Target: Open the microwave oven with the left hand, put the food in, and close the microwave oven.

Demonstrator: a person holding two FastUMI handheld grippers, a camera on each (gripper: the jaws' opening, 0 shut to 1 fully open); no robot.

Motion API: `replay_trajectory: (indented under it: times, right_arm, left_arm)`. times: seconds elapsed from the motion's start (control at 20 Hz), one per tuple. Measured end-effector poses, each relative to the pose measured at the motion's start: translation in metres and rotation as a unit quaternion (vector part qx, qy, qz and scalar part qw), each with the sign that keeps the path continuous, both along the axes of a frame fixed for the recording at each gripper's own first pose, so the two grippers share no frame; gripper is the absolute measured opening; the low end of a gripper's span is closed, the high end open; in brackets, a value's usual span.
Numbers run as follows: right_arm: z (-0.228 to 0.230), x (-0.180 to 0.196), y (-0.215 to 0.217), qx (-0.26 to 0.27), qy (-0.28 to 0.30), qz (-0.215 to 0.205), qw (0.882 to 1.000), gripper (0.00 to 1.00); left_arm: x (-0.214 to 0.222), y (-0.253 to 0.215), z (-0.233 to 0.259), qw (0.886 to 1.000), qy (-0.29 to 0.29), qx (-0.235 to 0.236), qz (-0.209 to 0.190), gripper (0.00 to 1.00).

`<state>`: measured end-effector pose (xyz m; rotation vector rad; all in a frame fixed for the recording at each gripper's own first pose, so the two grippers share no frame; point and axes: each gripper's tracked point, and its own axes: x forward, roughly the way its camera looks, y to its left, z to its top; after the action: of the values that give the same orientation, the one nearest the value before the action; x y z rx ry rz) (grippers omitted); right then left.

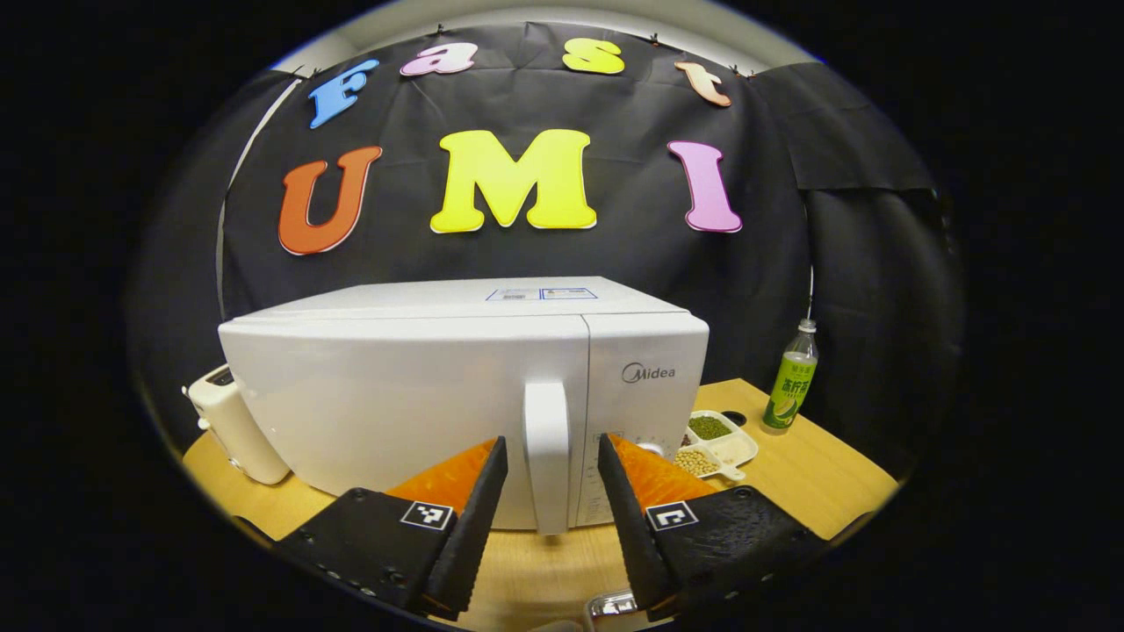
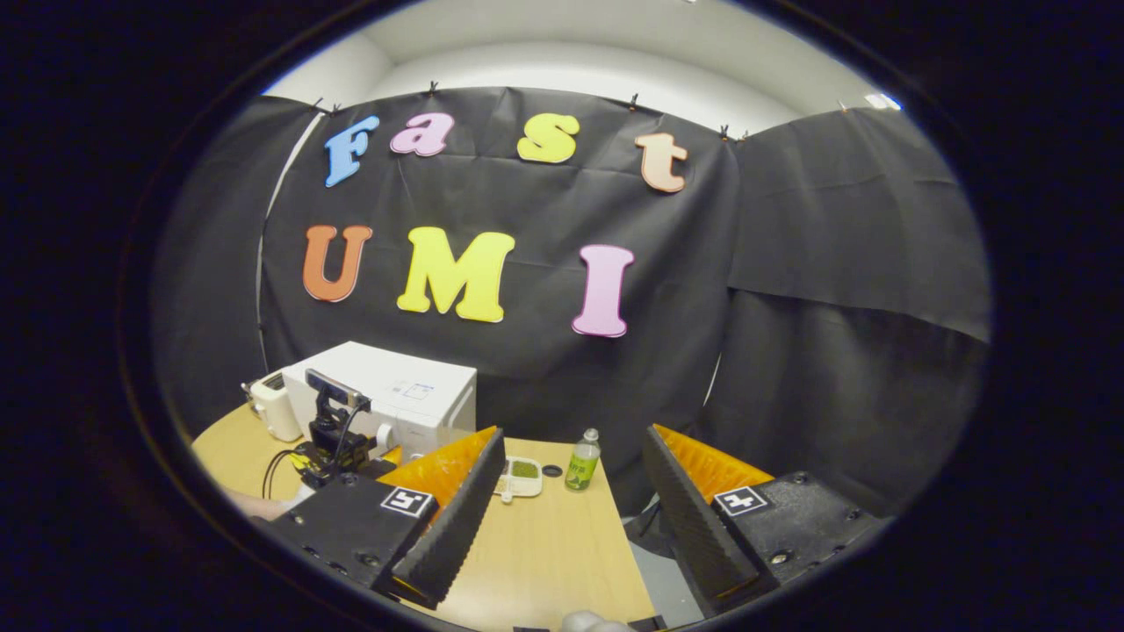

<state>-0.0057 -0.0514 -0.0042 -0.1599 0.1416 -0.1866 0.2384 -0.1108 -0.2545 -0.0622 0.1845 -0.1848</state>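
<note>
A: Left gripper view — your left gripper faces the closed microwave oven, jaws spread to either side of its upright door handle, not yet pressing it as far as I can tell.

B: What could go wrong?

A: If you close off-centre, one finger may slip off the handle; pull too hard and the whole oven could slide toward the near table edge.

B: And the count?

A: One oven, one toaster at far left, one divided food tray just right of the oven, one green bottle farther right.

B: Right gripper view?

A: Your right gripper hangs over the table's near right end, jaws spread and empty. The oven sits far left with the left gripper in front of it; one tray and one bottle stand between. The food waits untouched — reaching late could leave the door swinging.
</note>
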Motion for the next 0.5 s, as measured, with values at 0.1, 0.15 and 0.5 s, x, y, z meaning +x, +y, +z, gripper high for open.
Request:
replay_trajectory:
  times: [0.1,0.15,0.5]
  right_arm:
    - [-0.003,0.001,0.005,0.004,0.005,0.009,1.0,0.93]
    - [-0.004,0.002,0.012,0.012,0.007,0.022,1.0,1.0]
    - [-0.011,0.007,0.029,0.033,0.015,0.056,0.998,1.0]
  left_arm:
    - [0.007,0.003,-0.005,1.0,0.005,-0.004,0.005,0.41]
    - [-0.004,0.005,0.001,1.0,0.003,-0.011,0.001,0.28]
    - [-0.007,0.002,-0.003,0.999,0.028,-0.032,-0.033,0.07]
